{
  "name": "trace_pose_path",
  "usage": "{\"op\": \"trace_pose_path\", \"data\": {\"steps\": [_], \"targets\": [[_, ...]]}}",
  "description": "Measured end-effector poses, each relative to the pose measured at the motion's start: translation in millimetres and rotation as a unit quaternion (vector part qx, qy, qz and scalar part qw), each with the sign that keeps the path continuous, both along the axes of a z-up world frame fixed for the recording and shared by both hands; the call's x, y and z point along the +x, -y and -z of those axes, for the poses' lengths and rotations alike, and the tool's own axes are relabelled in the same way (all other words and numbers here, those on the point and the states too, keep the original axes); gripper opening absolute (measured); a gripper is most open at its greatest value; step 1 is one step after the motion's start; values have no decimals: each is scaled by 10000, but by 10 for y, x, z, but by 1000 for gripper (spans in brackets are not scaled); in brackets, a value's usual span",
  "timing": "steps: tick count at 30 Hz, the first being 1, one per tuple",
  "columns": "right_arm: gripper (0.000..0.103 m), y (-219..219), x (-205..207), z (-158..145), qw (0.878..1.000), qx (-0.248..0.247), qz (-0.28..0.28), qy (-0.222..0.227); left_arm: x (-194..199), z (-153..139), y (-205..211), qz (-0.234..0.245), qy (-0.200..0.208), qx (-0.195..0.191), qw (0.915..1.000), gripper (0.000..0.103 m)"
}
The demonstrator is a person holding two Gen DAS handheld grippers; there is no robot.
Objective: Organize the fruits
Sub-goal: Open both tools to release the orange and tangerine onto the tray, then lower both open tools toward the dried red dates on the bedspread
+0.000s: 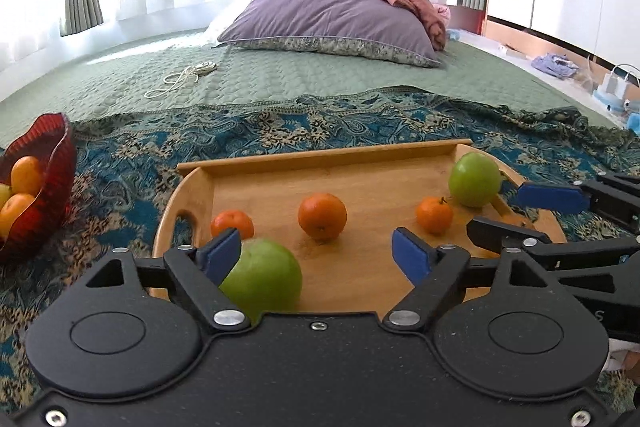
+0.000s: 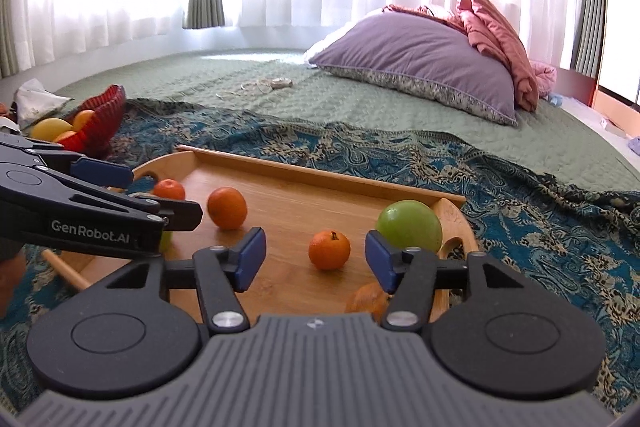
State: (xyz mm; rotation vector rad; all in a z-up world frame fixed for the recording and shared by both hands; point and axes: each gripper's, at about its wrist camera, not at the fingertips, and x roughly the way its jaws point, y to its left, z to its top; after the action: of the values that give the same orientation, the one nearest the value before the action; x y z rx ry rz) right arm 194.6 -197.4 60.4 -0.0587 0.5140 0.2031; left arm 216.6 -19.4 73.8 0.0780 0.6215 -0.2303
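Green apple [image 1: 262,277] sits on the wooden tray [image 1: 328,155], low between the fingers of the left gripper [image 1: 316,253], hard against its left pad; round, no long axis. Left arm nearer. Jaws spread wide, holding nothing; contact at left pad cannot be confirmed. Right gripper [image 2: 314,257] also spread, empty, small orange [image 2: 329,249] just ahead

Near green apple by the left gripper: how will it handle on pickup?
The near green apple looks round and smooth, so it may roll on the flat wooden tray. It nearly fills the open left gripper, so probably a wide, slip-prone grip.
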Motion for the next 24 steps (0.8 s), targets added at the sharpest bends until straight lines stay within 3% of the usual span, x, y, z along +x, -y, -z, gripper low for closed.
{"op": "trace_pose_path", "data": {"steps": [11,17,24], "targets": [[86,-113,-450,-46,9985,-217,-306,389,-503,63,-81,-32,46,39,10000,86],[89,-138,-630,-36,9977,-212,-440,463,-685,164,-162,-87,-72,-94,9999,93],[90,-158,-891,46,9967,-209,-631,455,-908,262,-243,-30,-138,-100,9999,95]]}}
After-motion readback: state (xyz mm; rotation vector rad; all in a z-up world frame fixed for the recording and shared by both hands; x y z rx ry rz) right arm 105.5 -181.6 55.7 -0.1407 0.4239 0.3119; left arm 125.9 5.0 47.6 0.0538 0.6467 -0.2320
